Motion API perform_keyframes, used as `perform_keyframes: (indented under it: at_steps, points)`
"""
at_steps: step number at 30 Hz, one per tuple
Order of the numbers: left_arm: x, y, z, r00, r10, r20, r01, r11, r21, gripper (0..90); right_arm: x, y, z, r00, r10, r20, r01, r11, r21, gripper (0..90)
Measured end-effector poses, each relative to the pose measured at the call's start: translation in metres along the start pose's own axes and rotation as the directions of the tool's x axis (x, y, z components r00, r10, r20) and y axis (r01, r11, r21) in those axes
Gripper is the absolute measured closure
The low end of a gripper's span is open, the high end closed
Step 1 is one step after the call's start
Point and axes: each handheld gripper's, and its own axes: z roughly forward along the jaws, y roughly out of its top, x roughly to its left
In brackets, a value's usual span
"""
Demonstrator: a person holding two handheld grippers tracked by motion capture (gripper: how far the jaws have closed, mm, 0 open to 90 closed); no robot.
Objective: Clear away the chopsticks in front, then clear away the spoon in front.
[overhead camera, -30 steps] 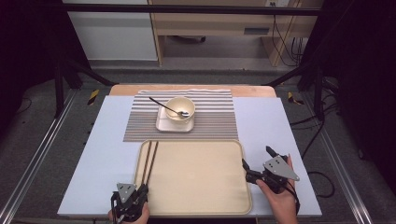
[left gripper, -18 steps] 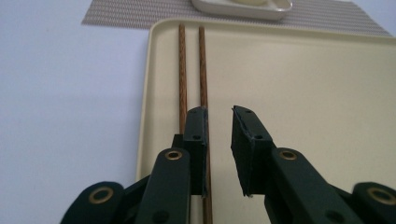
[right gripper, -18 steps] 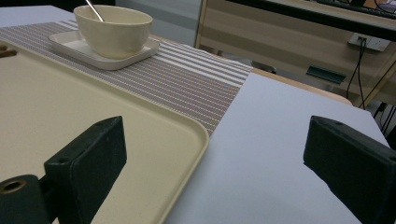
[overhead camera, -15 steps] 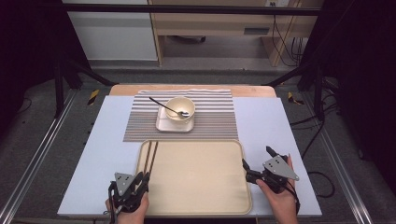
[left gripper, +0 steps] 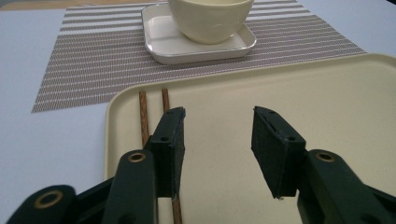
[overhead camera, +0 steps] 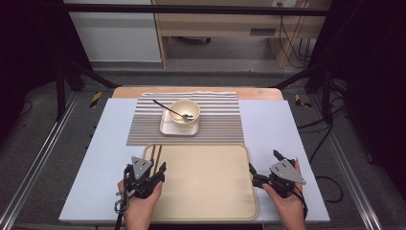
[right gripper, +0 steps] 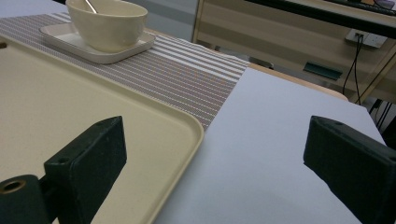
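High view: left gripper over the tray at 8 o'clock, jaws just opening, half apart, empty, beside the chopsticks; right gripper, jaws wide, straddling the tray's 3 o'clock rim; a careless sweep could roll the chopsticks.

chopsticks partly hidden behind left fingers, bowl rim cropped

Left black two-jaw gripper with grey three-cornered plate held low in the left hand, jaws just been opening, nothing between them, right black two-jaw gripper gripped by the right hand, jaws spread wide, empty
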Motion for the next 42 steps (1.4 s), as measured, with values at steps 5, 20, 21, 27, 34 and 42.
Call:
perform_keyframes:
  at_steps: [5,20,21,27,34,42]
  points:
    - [0.0,0.014,0.005,0.9987,0.05,0.002,-0.05,0.9986,-0.017,42.5,0.0,-0.001,0.001,1.0,-0.005,0.0,0.005,1.0,0.011,6.2]
    - [0.01,0.049,0.029,0.9921,0.071,0.104,-0.064,0.996,-0.062,17.4,-0.001,-0.001,0.002,0.9999,-0.013,0.003,0.013,1.0,0.012,5.9]
    - [0.01,0.051,0.031,0.991,0.077,0.11,-0.07,0.9952,-0.068,16.6,-0.001,-0.001,0.002,0.9999,-0.013,0.002,0.013,1.0,0.012,5.9]
    - [0.008,0.063,0.034,0.9858,0.107,0.129,-0.095,0.9908,-0.096,12.9,-0.001,-0.001,0.002,0.9999,-0.017,0.002,0.017,1.0,0.011,5.9]
    - [0.012,0.08,0.042,0.9849,0.145,0.095,-0.135,0.9854,-0.104,12.7,-0.001,-0.001,0.002,0.9999,-0.017,0.004,0.017,1.0,0.016,5.9]
    - [0.026,0.093,0.061,0.9871,0.15,0.055,-0.144,0.9844,-0.1,12.2,0.0,-0.001,0.003,0.9997,-0.023,0.005,0.023,1.0,0.021,5.9]
